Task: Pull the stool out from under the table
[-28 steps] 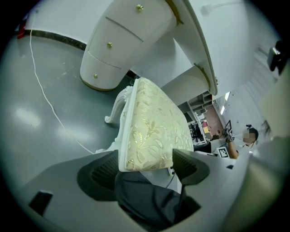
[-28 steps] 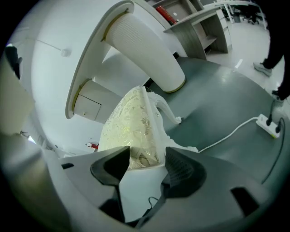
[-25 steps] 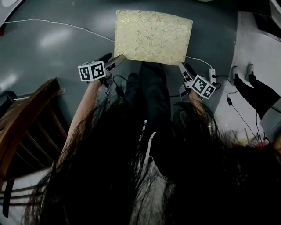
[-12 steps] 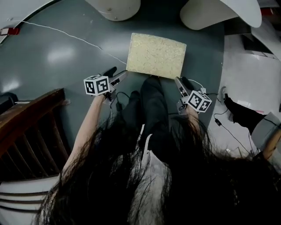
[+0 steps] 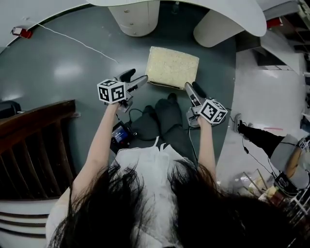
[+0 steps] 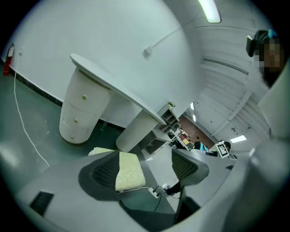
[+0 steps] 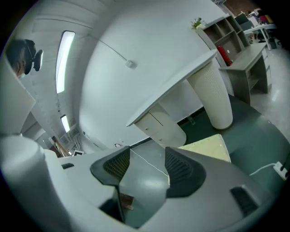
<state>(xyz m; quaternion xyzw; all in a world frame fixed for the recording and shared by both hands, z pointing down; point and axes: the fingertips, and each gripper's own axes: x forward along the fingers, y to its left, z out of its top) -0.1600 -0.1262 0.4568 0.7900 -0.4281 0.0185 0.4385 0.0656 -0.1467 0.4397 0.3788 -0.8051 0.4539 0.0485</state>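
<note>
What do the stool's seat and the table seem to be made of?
Stool seat: likely woven fabric, pale gold and matte, since its surface looks finely textured. Table: probably painted wood or laminate, smooth white, with an even colour and a soft sheen.

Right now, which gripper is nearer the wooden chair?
Left. The left gripper hangs over the floor on the wooden chair's side, clear of it. The right gripper is beyond the person's legs, by the stool.
</note>
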